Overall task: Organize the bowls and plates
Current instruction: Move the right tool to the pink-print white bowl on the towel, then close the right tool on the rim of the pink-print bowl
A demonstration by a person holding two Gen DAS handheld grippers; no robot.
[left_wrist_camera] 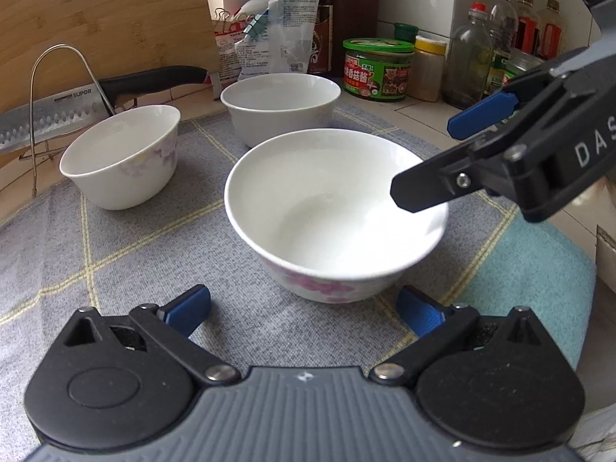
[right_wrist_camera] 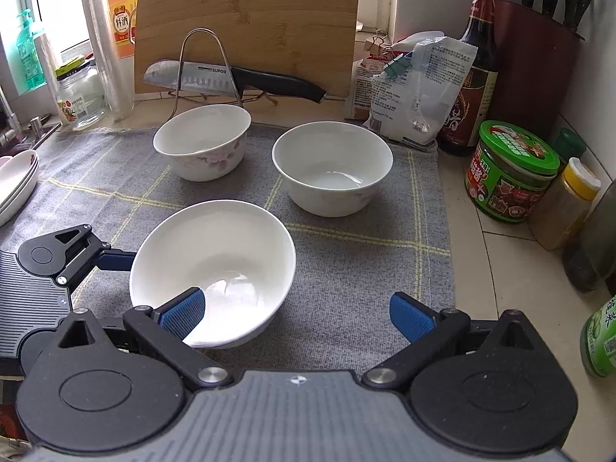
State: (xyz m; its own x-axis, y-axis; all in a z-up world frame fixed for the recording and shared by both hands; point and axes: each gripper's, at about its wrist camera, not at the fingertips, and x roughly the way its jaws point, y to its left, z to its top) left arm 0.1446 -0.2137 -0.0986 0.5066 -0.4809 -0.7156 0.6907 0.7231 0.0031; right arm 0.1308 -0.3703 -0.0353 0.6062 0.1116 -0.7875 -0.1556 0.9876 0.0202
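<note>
With both grippers' jaws apart, the right gripper (right_wrist_camera: 294, 313) straddles the near bowl's (left_wrist_camera: 335, 211) rim at 6 o'clock on the mat (right_wrist_camera: 346, 269), so next it must clamp, lift and likely nest it into a far bowl (right_wrist_camera: 333, 167) at 12 while the left gripper (left_wrist_camera: 304, 310) waits empty.

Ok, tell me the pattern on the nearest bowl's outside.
Pink flowers on white, on the nearest bowl; left wrist view.

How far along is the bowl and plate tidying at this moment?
Done: plates look stacked at the mat's left edge. In hand: nothing gripped; the right gripper is open at the near bowl's rim, the left gripper open beside it. Left: all three bowls, including two far bowls, stand separate.
</note>
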